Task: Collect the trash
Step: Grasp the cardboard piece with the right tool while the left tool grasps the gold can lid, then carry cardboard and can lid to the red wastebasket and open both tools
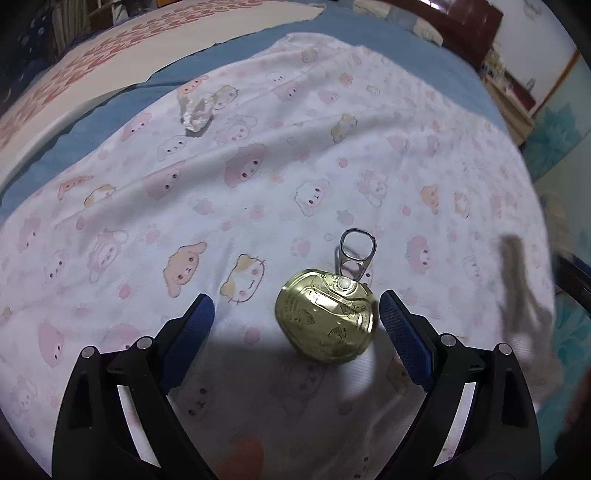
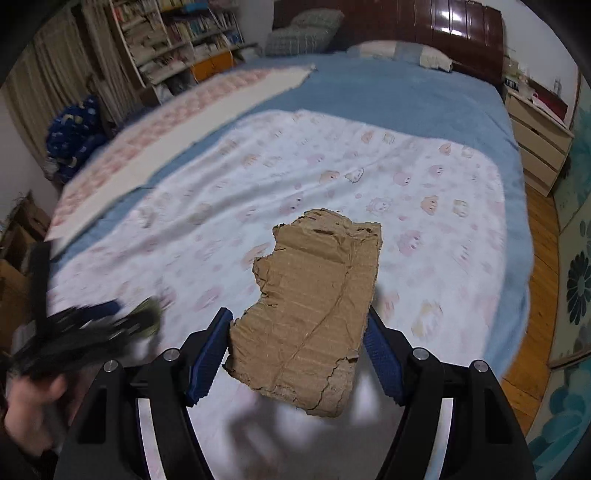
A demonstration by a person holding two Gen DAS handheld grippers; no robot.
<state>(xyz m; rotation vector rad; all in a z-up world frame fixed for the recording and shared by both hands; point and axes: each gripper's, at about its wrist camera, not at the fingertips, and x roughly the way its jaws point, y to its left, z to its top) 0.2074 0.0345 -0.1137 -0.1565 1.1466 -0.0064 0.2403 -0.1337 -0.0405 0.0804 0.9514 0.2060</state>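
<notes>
A gold can lid (image 1: 325, 317) with a raised pull ring (image 1: 356, 254) lies on the white cartoon-print blanket (image 1: 258, 177). My left gripper (image 1: 295, 300) is open around it; the lid sits close to the right finger (image 1: 402, 339) and well clear of the left one. A crumpled white paper ball (image 1: 197, 110) lies farther back on the blanket. My right gripper (image 2: 298, 314) is shut on a torn piece of brown cardboard (image 2: 314, 306), held above the bed. In the right wrist view the left gripper (image 2: 77, 325) shows as a blur at the left.
The blanket lies on a blue bedspread (image 2: 388, 96). A long pink-patterned white sheet (image 2: 177, 122) runs along the bed's left side. Bookshelves (image 2: 177, 33), a dark headboard (image 2: 424, 26), a bedside drawer unit (image 2: 539, 136) and wooden floor (image 2: 539, 295) surround the bed. A person's hand (image 2: 33, 406) is at lower left.
</notes>
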